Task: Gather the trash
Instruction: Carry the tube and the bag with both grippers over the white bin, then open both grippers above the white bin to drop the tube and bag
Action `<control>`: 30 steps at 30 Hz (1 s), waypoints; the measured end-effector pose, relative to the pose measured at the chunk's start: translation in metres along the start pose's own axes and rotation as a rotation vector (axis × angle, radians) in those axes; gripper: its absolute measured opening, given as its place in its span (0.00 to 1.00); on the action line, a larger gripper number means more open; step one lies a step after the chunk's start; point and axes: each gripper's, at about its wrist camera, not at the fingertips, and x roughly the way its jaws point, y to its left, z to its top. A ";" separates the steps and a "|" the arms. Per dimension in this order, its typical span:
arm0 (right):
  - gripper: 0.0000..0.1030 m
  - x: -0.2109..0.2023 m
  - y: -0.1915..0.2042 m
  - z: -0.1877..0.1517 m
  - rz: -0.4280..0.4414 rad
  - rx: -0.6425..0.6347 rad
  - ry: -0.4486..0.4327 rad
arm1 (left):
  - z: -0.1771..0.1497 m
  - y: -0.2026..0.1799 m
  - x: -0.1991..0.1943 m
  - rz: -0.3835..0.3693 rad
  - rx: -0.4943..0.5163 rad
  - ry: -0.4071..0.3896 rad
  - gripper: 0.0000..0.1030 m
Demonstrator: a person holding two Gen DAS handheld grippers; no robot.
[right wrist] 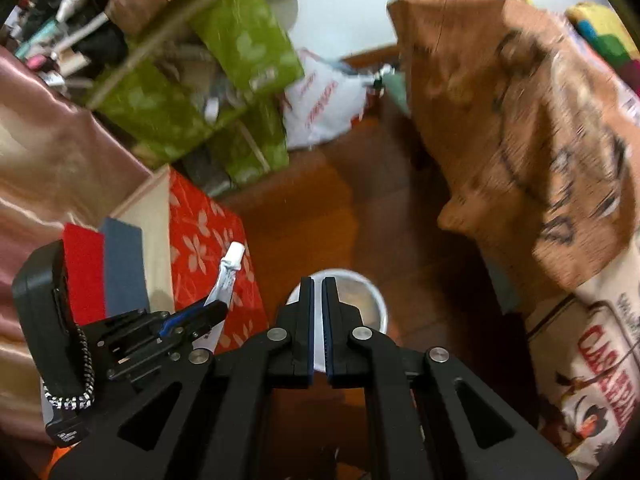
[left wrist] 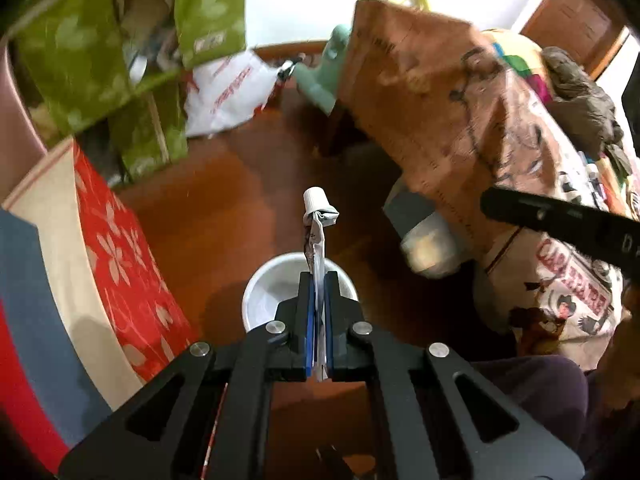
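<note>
My left gripper [left wrist: 319, 280] is shut on a squeezed, crumpled white tube with a white cap [left wrist: 317, 216]; the tube sticks up past the fingertips, above a small white bin [left wrist: 260, 292] on the wooden floor. In the right wrist view the left gripper [right wrist: 208, 312] and its tube [right wrist: 229, 270] show at the lower left. My right gripper [right wrist: 318, 284] is shut with nothing between its pads, held over the rim of the same white bin [right wrist: 376, 300].
A red flowered box [left wrist: 120, 256] stands to the left, green flowered boxes [left wrist: 80, 68] and a white plastic bag [left wrist: 228, 88] behind. A brown printed cloth [left wrist: 440, 92] hangs over furniture at right. Wooden floor [left wrist: 248, 184] lies between them.
</note>
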 end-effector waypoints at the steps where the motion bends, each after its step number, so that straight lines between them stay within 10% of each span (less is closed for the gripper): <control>1: 0.03 0.012 0.000 -0.001 0.003 0.003 0.030 | -0.001 0.003 0.006 0.004 -0.006 0.014 0.03; 17: 0.05 0.078 -0.022 -0.005 0.075 0.076 0.239 | -0.025 0.023 0.094 -0.047 -0.091 0.218 0.03; 23: 0.47 0.068 -0.026 -0.003 0.058 0.080 0.216 | -0.022 0.013 0.101 -0.026 -0.074 0.230 0.29; 30: 0.48 0.042 -0.018 -0.002 0.026 0.018 0.156 | -0.015 0.014 0.080 -0.022 -0.085 0.195 0.30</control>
